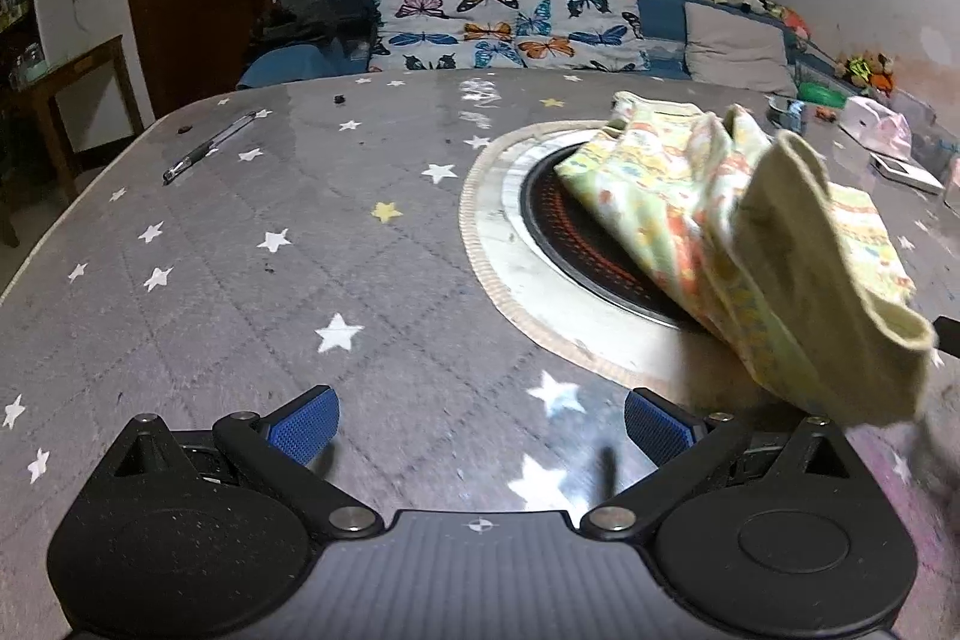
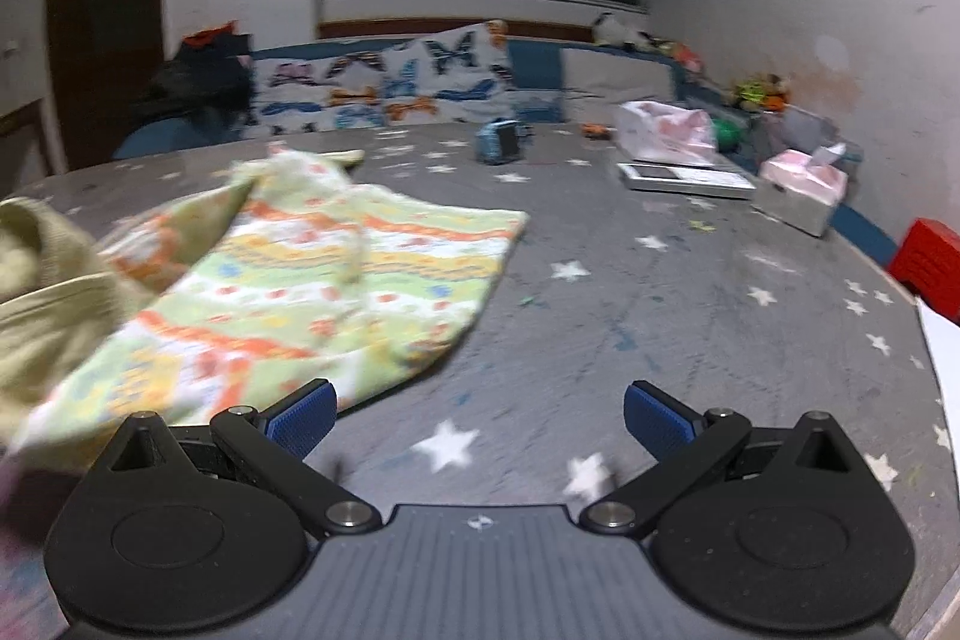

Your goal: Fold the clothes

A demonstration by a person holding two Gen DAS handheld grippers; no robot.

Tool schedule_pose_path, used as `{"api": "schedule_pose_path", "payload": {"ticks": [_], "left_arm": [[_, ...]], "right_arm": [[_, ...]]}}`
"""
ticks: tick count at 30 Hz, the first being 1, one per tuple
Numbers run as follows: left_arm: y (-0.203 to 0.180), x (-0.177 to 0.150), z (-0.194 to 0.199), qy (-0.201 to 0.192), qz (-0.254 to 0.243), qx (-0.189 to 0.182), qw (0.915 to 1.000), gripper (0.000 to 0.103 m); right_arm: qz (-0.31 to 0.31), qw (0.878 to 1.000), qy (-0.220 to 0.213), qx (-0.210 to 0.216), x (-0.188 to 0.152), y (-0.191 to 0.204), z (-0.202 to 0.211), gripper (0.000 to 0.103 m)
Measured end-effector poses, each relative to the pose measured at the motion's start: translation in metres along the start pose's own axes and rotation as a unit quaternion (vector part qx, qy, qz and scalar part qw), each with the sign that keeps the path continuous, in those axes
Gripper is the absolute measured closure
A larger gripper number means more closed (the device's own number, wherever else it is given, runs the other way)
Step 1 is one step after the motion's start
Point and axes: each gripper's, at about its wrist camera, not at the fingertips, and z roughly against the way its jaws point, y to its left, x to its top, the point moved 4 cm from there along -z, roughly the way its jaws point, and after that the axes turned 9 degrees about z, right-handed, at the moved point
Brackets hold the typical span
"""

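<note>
Both grippers hang spread wide and hold nothing: the left gripper [image 1: 482, 427] over the grey star-printed tablecloth [image 1: 252, 292], the right gripper [image 2: 480, 421] just beside the rumpled pale-green child's garment with orange and yellow print [image 2: 312, 280]. That garment [image 1: 738, 226] lies partly across the round black burner plate [image 1: 576, 232] set in the table. A black pen [image 1: 210, 147] lies far left; a pink tissue box [image 2: 801, 187], a white flat device [image 2: 684, 177] and a small blue toy [image 2: 501, 141] stand beyond.
</note>
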Motion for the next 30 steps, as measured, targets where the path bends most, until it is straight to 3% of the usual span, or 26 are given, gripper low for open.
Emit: {"api": "schedule_pose_path", "payload": {"ticks": [9, 30], "left_arm": [[-0.014, -0.010, 0.015, 0.000, -0.019, -0.008, 0.9998, 0.000], [-0.032, -0.022, 0.028, 0.004, -0.036, -0.013, 0.9993, 0.000]], "right_arm": [[0.003, 0.999, 0.001, 0.041, -0.008, 0.022, 0.035, 0.000], [0.037, 0.998, 0.007, 0.057, -0.017, 0.044, 0.056, 0.000]]}}
